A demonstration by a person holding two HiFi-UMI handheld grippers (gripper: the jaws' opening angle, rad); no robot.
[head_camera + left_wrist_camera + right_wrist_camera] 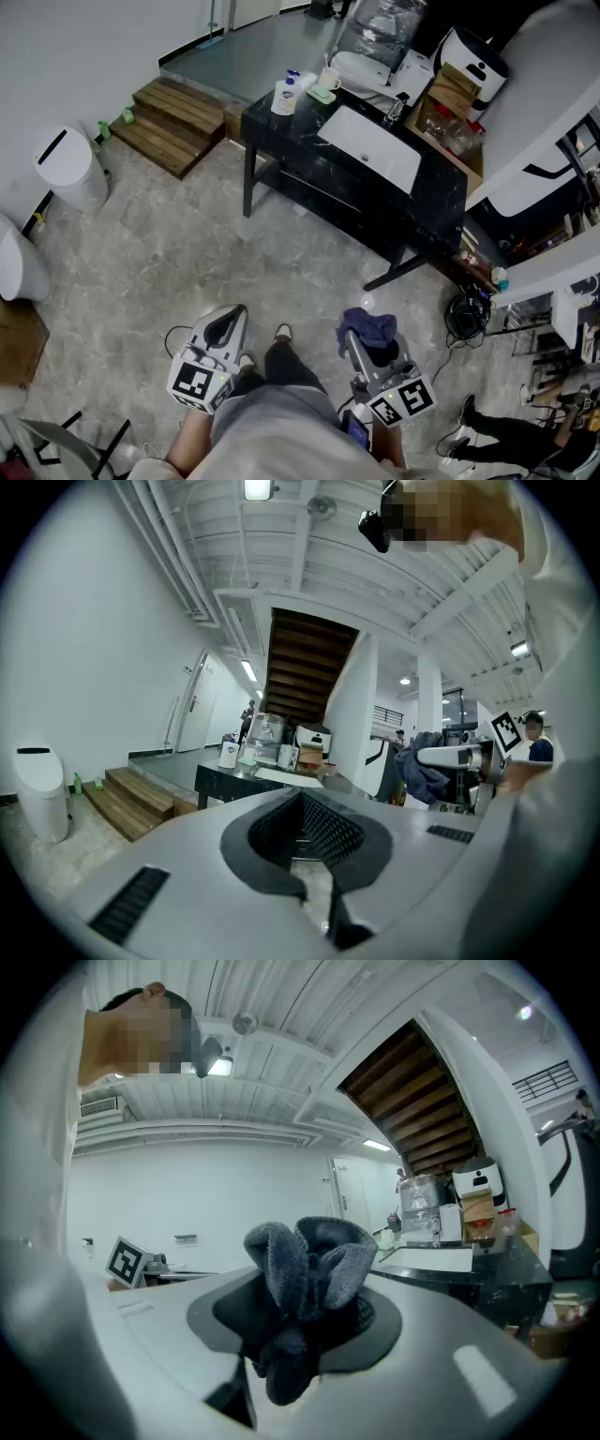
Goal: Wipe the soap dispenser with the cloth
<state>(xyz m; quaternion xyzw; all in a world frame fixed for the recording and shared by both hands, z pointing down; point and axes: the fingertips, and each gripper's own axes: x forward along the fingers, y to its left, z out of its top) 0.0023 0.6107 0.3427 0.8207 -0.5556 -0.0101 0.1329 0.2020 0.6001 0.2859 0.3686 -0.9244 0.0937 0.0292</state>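
My right claw (364, 342) pinches a bunched dark blue cloth (305, 1274), whose folds bulge out past the pads. My left claw (233, 319) is pressed together with nothing in it. The two are side by side, roughly level, above the grey stone floor (141, 262) and well apart from the black worktop (274, 128). The soap dispenser (284, 95), a white bottle with a blue top, stands upright at the worktop's far left corner. It is left of the white sink (370, 150), with a green soap dish (322, 93) near it.
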